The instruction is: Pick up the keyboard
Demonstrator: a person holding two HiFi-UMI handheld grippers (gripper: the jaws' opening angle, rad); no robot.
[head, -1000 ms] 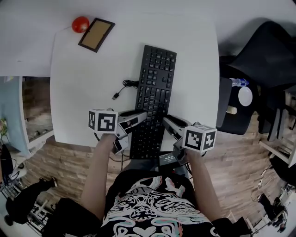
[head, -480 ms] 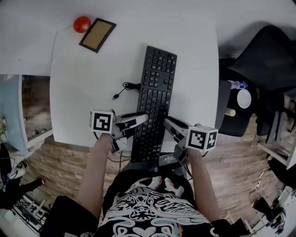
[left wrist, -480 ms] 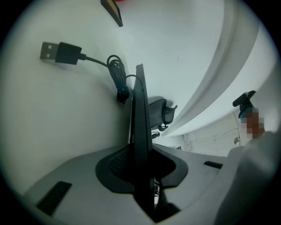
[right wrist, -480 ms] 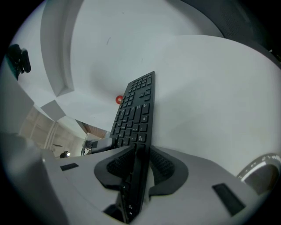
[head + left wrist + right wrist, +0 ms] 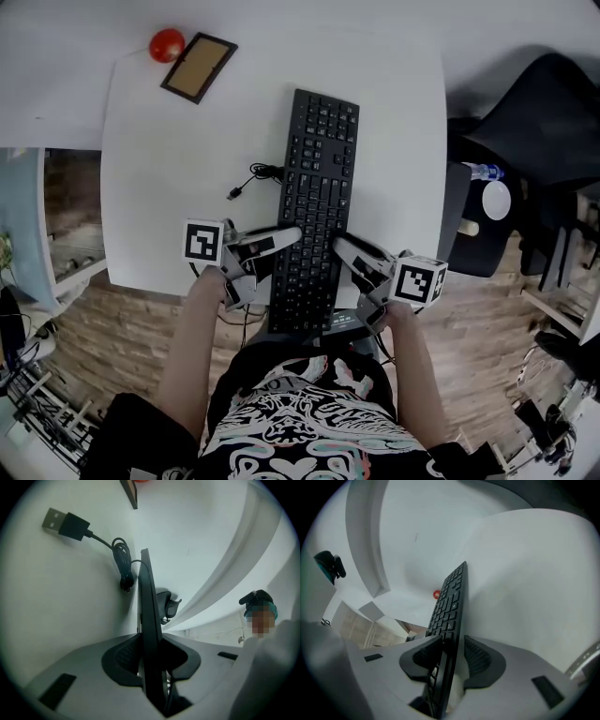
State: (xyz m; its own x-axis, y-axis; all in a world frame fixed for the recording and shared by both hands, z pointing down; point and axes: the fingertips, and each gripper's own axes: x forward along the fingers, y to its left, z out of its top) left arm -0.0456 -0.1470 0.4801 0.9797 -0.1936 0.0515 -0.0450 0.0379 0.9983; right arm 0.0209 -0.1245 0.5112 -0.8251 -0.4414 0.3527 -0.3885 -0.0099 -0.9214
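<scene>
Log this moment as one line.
left gripper: shut on keyboard edge | right gripper: jaws opening, keyboard between | keyboard: near end past table edge

Head view steeply overhead; gripper views close along shared keyboard (image 5: 314, 206).

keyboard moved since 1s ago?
Yes. The near end of the keyboard juts farther past the table edge, toward the person; far end unchanged against the brown frame.

"What's underfoot?"
"A pale wood-plank floor (image 5: 487, 319), showing to the left, right and near side of the white worktop (image 5: 159, 187)."
"Any furniture?"
"A black office chair (image 5: 539, 112) at far right, and a dark low piece (image 5: 457, 220) just beside the worktop's right edge. The light is soft and even."
</scene>
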